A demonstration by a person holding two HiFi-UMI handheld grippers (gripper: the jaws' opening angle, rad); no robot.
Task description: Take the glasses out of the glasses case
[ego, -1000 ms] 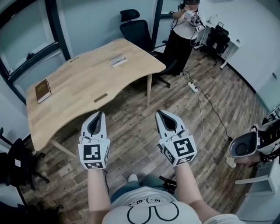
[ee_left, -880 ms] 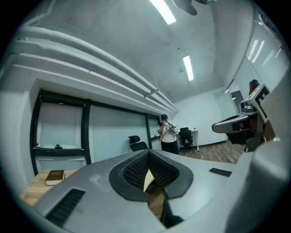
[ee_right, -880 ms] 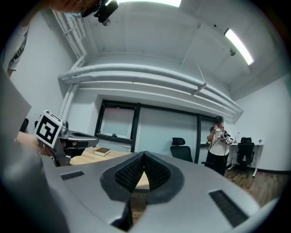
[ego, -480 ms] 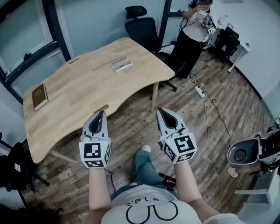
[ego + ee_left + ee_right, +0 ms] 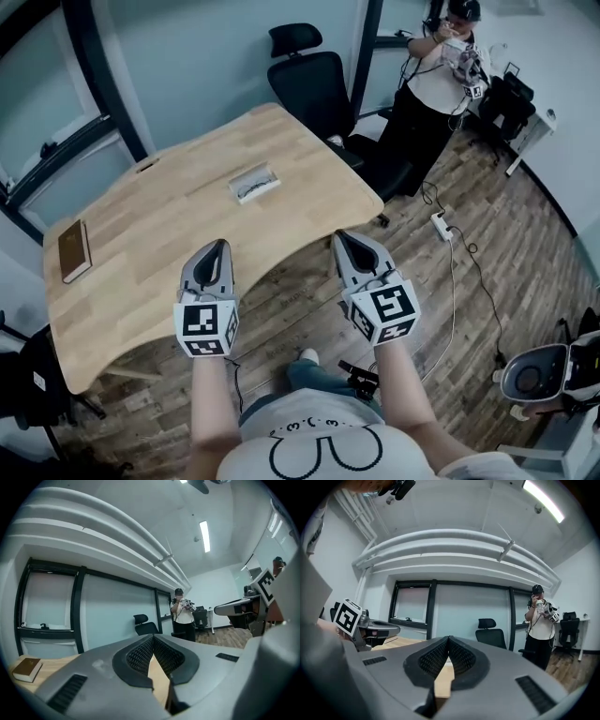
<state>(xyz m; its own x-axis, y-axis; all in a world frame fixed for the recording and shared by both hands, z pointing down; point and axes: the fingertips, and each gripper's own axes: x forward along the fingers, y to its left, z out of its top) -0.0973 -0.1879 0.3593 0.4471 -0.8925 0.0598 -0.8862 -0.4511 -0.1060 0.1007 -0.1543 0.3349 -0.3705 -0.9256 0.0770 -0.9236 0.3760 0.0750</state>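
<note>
A glasses case (image 5: 254, 183) lies open on the wooden table (image 5: 169, 225), near the table's middle, with dark glasses showing inside it. My left gripper (image 5: 217, 247) hovers over the table's near edge, shut, with nothing between its tips. My right gripper (image 5: 343, 237) hangs level beside it, just off the table's right front edge, also shut and empty. Both point toward the table, well short of the case. In the left gripper view (image 5: 152, 639) and the right gripper view (image 5: 448, 639) the ribbed pads meet at the tips; the case is hidden there.
A brown book (image 5: 73, 249) lies at the table's left end. A black office chair (image 5: 314, 84) stands behind the table. A person (image 5: 433, 89) stands at the back right beside another chair. A power strip (image 5: 442, 225) and cable lie on the wood floor.
Both grippers have moved forward together toward the table, staying shut. The left one has gone from over the floor to over the table's near edge.
</note>
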